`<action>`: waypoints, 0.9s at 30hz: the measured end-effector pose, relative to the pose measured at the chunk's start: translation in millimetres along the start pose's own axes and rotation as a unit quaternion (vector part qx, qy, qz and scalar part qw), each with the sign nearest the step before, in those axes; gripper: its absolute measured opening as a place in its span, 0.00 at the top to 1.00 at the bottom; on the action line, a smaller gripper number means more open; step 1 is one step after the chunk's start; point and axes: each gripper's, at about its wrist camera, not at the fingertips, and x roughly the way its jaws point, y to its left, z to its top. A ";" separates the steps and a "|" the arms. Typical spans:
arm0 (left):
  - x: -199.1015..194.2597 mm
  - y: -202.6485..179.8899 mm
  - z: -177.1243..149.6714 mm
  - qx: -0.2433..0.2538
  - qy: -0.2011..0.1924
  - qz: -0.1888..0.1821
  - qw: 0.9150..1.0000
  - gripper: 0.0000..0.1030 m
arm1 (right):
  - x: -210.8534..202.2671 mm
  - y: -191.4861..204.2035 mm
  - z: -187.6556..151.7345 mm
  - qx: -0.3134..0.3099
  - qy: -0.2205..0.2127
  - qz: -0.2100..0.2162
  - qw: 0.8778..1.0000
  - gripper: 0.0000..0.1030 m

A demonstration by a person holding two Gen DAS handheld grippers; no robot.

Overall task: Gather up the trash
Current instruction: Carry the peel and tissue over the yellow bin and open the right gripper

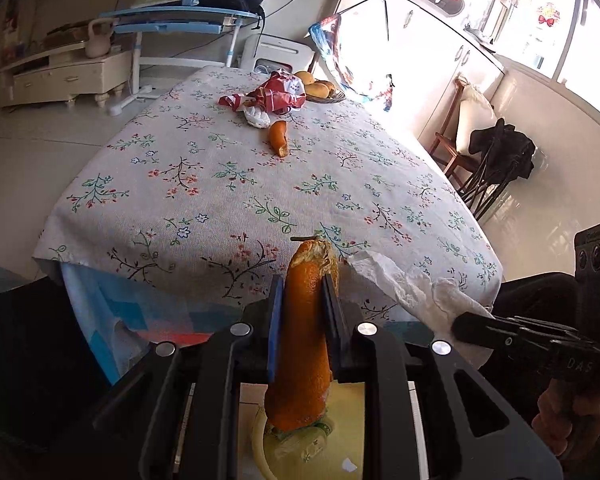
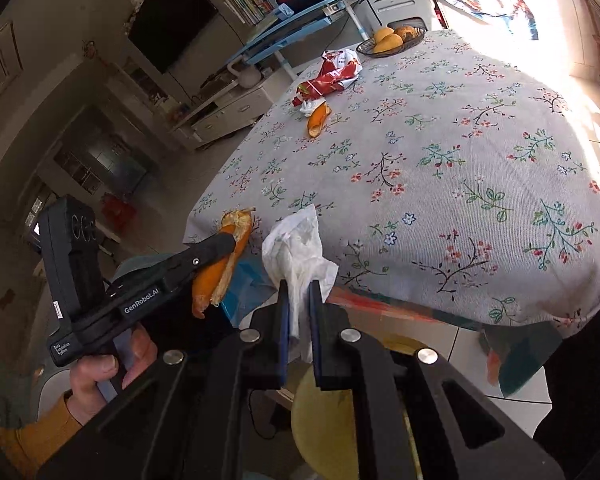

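Observation:
My left gripper (image 1: pixel 303 284) is shut on a long orange peel (image 1: pixel 304 320), which stands up between its pads just off the near edge of the table. Beside it, my right gripper (image 2: pixel 299 286) is shut on a crumpled white tissue (image 2: pixel 300 248); it shows in the left wrist view too as the right gripper (image 1: pixel 458 326) with the tissue (image 1: pixel 400 284). The right wrist view catches the left gripper (image 2: pixel 230 240) and its peel (image 2: pixel 220 268). Far across the table lie another peel (image 1: pixel 279 138), a red wrapper (image 1: pixel 278 94) and a small white wad (image 1: pixel 257 117). A yellow bin (image 2: pixel 324 420) sits below both grippers.
The table with a floral cloth (image 1: pixel 220 184) fills the middle. A basket of mangoes (image 1: pixel 324 90) stands at its far end. A black folded frame (image 1: pixel 500 160) and a wooden chair (image 1: pixel 456 136) stand to the right. A hand (image 2: pixel 100 376) grips the left tool.

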 end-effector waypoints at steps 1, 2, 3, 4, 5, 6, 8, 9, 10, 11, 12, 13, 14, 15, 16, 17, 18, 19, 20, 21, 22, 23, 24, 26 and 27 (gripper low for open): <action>-2.2 -2.0 -2.5 0.002 0.000 0.000 1.000 0.82 | -0.4 0.8 -3.1 0.000 0.003 -0.001 1.000 0.90; -4.5 -4.1 -4.9 0.004 0.000 -0.001 1.000 0.82 | -0.8 1.5 -6.0 -0.001 0.006 -0.002 1.000 0.90; -6.1 -5.5 -6.8 0.006 0.000 -0.001 1.000 0.82 | -1.1 2.0 -8.8 0.000 0.009 -0.003 1.000 0.90; -8.0 -6.9 -8.2 0.008 -0.001 -0.002 1.000 0.82 | -1.9 2.0 -11.5 0.001 0.012 -0.004 1.000 0.90; -9.5 -8.1 -9.9 0.010 -0.001 -0.003 1.000 0.82 | -1.8 1.9 -13.6 0.002 0.015 -0.005 1.000 0.90; -11.0 -9.1 -11.4 0.012 -0.001 -0.003 1.000 0.82 | -1.9 2.0 -15.5 0.003 0.018 -0.007 1.000 0.90; -13.7 -10.8 -14.4 0.015 0.000 -0.004 1.000 0.82 | -1.7 1.7 -17.9 0.005 0.023 -0.010 1.000 0.90; -14.8 -11.7 -15.7 0.017 0.000 -0.004 1.000 0.82 | -1.7 2.1 -19.0 0.005 0.025 -0.011 1.000 0.90; -15.7 -12.3 -16.9 0.018 0.000 -0.005 1.000 0.82 | -1.9 2.4 -20.7 0.005 0.027 -0.013 1.000 0.90; -16.6 -12.6 -18.0 0.020 0.001 -0.006 1.000 0.82 | -1.6 2.9 -22.6 0.005 0.030 -0.015 0.999 0.90; -16.9 -12.8 -18.7 0.021 0.001 -0.007 1.000 0.82 | -1.4 3.1 -24.4 0.004 0.034 -0.018 0.999 0.90; -17.3 -13.1 -19.5 0.022 0.002 -0.007 1.000 0.82 | -0.5 2.8 -25.7 0.005 0.038 -0.021 0.999 0.90; -17.6 -13.5 -20.2 0.024 0.002 -0.007 1.000 0.82 | -0.5 2.8 -27.5 0.006 0.042 -0.024 0.999 0.90; -17.7 -14.4 -20.6 0.025 0.003 -0.008 1.000 0.82 | 0.5 2.7 -28.9 0.006 0.047 -0.027 0.999 0.90; -17.9 -14.6 -21.5 0.027 0.004 -0.008 1.000 0.82 | 1.7 3.1 -30.0 0.006 0.051 -0.030 0.998 0.90; -18.1 -14.9 -22.2 0.029 0.004 -0.009 1.000 0.82 | 2.0 4.1 -31.8 0.004 0.055 -0.033 0.998 0.90; -18.8 -15.4 -23.2 0.030 0.004 -0.010 0.999 0.82 | 2.4 5.3 -33.6 0.001 0.058 -0.036 0.998 0.90; -19.2 -15.5 -23.8 0.031 0.005 -0.011 0.999 0.82 | 3.0 6.4 -35.3 -0.001 0.063 -0.039 0.997 0.90; -19.7 -15.9 -24.4 0.032 0.005 -0.013 0.999 0.82 | 3.9 7.8 -36.9 -0.004 0.066 -0.043 0.997 0.90; -20.2 -16.1 -24.9 0.033 0.005 -0.015 0.999 0.82 | 4.6 8.9 -38.1 -0.007 0.069 -0.047 0.997 0.90; -20.5 -16.1 -25.3 0.034 0.006 -0.016 0.999 0.82 | 5.4 10.4 -40.1 -0.009 0.072 -0.050 0.996 0.90; -20.6 -15.8 -25.6 0.035 0.006 -0.017 0.999 0.82 | 6.1 11.3 -41.3 -0.012 0.075 -0.052 0.996 0.90; -20.6 -15.9 -26.1 0.035 0.007 -0.018 0.999 0.82 | 6.9 12.1 -42.5 -0.014 0.077 -0.055 0.995 0.90; -20.6 -15.5 -27.2 0.036 0.008 -0.018 0.999 0.82 | 7.4 14.7 -44.6 -0.018 0.080 -0.058 0.995 0.90; -21.0 -15.1 -28.0 0.036 0.009 -0.018 0.999 0.82 | 6.7 15.4 -45.2 -0.018 0.080 -0.057 0.995 0.90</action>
